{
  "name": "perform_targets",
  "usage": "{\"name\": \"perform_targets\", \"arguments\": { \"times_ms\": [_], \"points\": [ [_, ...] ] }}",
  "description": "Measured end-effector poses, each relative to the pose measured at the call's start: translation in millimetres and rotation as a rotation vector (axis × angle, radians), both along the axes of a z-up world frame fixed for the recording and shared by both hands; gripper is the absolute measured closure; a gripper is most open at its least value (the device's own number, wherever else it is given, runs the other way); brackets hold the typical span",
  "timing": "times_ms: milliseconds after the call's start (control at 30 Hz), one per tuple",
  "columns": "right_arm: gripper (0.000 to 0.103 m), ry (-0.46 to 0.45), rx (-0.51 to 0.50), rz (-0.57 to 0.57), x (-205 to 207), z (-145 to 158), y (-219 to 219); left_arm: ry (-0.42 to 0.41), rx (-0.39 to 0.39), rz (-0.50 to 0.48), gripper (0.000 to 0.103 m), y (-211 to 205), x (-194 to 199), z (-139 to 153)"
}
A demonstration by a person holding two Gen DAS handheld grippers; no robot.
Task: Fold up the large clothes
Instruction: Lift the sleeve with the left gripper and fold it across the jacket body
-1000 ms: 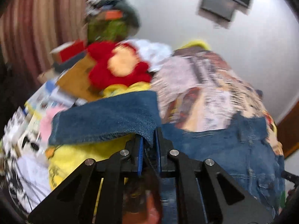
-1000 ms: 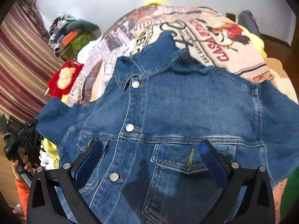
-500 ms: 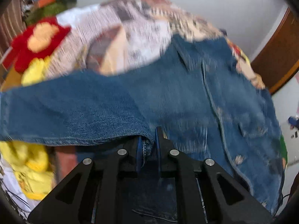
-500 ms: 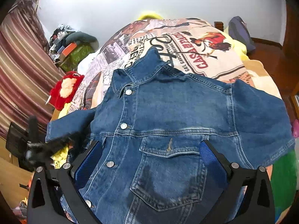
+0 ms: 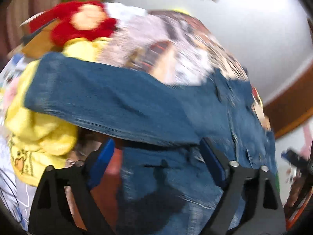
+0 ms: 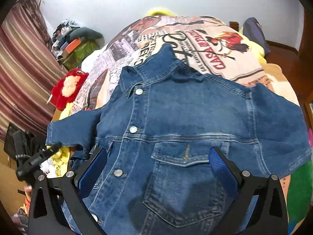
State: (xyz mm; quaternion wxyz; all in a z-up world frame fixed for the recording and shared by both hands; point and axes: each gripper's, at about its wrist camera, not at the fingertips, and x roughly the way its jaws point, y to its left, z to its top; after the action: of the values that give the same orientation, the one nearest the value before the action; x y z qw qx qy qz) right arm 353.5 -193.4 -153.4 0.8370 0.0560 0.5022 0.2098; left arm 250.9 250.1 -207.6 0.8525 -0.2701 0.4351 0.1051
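Note:
A blue denim jacket lies front up on a printed bedspread, collar toward the far wall. Its short left sleeve sticks out to the left. In the blurred left wrist view the sleeve lies across just beyond my left gripper, which is open and empty. My right gripper is open and empty above the jacket's chest pocket. The left gripper also shows in the right wrist view, low at the left by the sleeve.
A red plush toy and yellow fabric lie at the bed's left edge. A pile of things stands by the striped curtain. A dark bag sits at the far right.
My left gripper has opened and let go of the sleeve, which now lies spread out to the left. The right gripper has stayed open above the jacket and drawn back a little.

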Motion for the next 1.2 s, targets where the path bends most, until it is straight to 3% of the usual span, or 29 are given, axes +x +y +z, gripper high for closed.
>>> {"name": "perform_targets", "arguments": {
  "times_ms": [133, 300, 400, 433, 500, 567, 633, 700, 767, 900, 1067, 1200],
  "points": [
    [0.0, 0.001, 0.009, 0.016, 2.1, 0.3, 13.9, 0.02, -0.088, 0.118, 0.013, 52.3, -9.2, -12.7],
    [0.0, 0.0, 0.0, 0.027, 4.1, -1.1, 25.5, -0.003, -0.207, 0.188, 0.015, 87.6, -10.0, -28.4],
    [0.0, 0.015, -0.001, 0.02, 6.8, -4.6, 26.5, -0.008, -0.236, 0.217, 0.03, 97.6, -2.0, -34.5],
    [0.0, 0.022, 0.0, 0.017, 8.0, -5.9, 26.2, 0.003, -0.222, 0.219, 0.035, 99.0, 1.5, -36.0],
    [0.0, 0.027, 0.002, 0.012, 9.1, -7.7, 25.1, 0.029, -0.188, 0.232, 0.062, 99.0, 5.4, -36.6],
    [0.0, 0.032, 0.005, 0.007, 10.4, -8.8, 22.7, 0.045, -0.146, 0.221, 0.068, 97.7, 11.6, -37.1],
    [0.0, 0.036, 0.012, -0.003, 12.0, -9.5, 19.0, 0.067, -0.087, 0.21, 0.08, 94.4, 17.2, -37.9],
    [0.0, 0.041, 0.022, -0.012, 12.8, -9.7, 15.6, 0.083, -0.075, 0.201, 0.093, 92.9, 20.5, -41.7],
    [0.0, 0.045, 0.036, -0.02, 12.3, -9.7, 11.4, 0.074, -0.057, 0.198, 0.097, 89.4, 18.8, -38.4],
    [0.0, 0.044, 0.054, -0.03, 11.1, -7.8, 2.8, 0.017, 0.065, 0.179, 0.099, 71.1, 19.7, -2.3],
    [0.0, 0.03, 0.075, -0.051, 11.2, -2.3, -11.4, -0.12, 0.174, 0.098, 0.099, 35.4, 30.7, 68.3],
    [0.0, 0.015, 0.092, -0.065, 8.8, 2.6, -23.4, -0.236, 0.227, -0.031, 0.1, -16.9, 50.9, 120.7]
  ]
}}
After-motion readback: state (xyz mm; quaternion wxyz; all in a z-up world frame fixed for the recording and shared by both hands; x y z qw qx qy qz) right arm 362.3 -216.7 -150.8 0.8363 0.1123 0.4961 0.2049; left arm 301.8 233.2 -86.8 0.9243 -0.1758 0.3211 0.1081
